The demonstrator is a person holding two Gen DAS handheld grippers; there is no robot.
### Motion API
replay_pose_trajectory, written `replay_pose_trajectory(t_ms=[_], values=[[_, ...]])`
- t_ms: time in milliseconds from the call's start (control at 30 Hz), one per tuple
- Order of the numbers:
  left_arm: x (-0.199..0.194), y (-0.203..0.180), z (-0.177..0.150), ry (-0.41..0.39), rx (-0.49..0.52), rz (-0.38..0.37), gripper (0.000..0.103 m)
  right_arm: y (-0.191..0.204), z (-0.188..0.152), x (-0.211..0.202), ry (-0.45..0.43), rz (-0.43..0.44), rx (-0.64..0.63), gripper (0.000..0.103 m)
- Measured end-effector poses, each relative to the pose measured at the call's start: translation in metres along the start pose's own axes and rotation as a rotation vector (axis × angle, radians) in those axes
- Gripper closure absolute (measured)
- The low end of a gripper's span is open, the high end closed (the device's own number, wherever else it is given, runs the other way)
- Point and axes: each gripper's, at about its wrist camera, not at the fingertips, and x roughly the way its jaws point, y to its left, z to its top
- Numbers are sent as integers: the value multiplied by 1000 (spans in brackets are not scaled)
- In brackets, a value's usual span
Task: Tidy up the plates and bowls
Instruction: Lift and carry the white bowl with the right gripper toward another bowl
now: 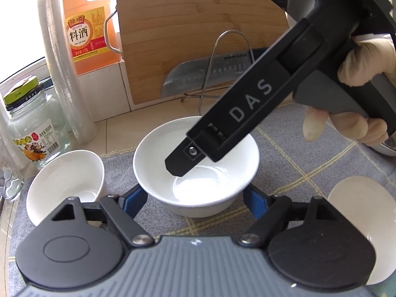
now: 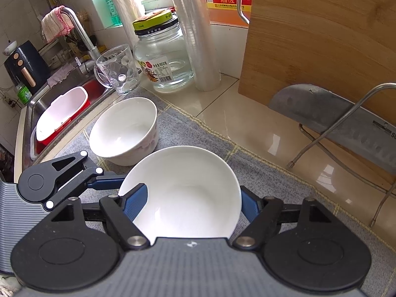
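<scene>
A white bowl [image 1: 195,170] stands on the grey checked mat [image 1: 292,160]; it also shows in the right wrist view [image 2: 188,193]. My left gripper [image 1: 195,198] is open with its blue fingers [image 1: 131,199] on either side of the bowl's base. My right gripper [image 2: 190,203] comes from above; one blue finger [image 2: 136,200] is inside the bowl and the other outside its right wall, wide apart. A second white bowl [image 1: 66,183] stands to the left, also in the right wrist view [image 2: 123,131]. A white plate [image 1: 366,212] lies at the right.
A glass jar [image 2: 163,57], a glass mug [image 2: 116,69], a plastic-cup stack [image 2: 198,37] and a cooking-wine bottle [image 1: 86,29] line the back. A bamboo board [image 2: 321,37] and a cleaver [image 2: 334,118] rest in a wire rack. The sink [image 2: 61,113] is at the left.
</scene>
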Motion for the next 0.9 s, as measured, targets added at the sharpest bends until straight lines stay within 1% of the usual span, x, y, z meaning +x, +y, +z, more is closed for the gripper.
replay_pose_trajectory(t_ms=[233, 433, 667, 900], values=[[-21, -8, 4, 7, -1, -17, 19, 12, -7, -23, -21, -3, -9, 20], [-43, -20, 4, 4, 18, -29, 19, 25, -20, -47, -43, -9, -12, 20], [-65, -36, 6, -8, 41, -64, 19, 38, -39, -76, -60, -36, -17, 20], [-76, -54, 2, -11, 72, -94, 19, 44, -62, -103, -83, -61, 4, 20]])
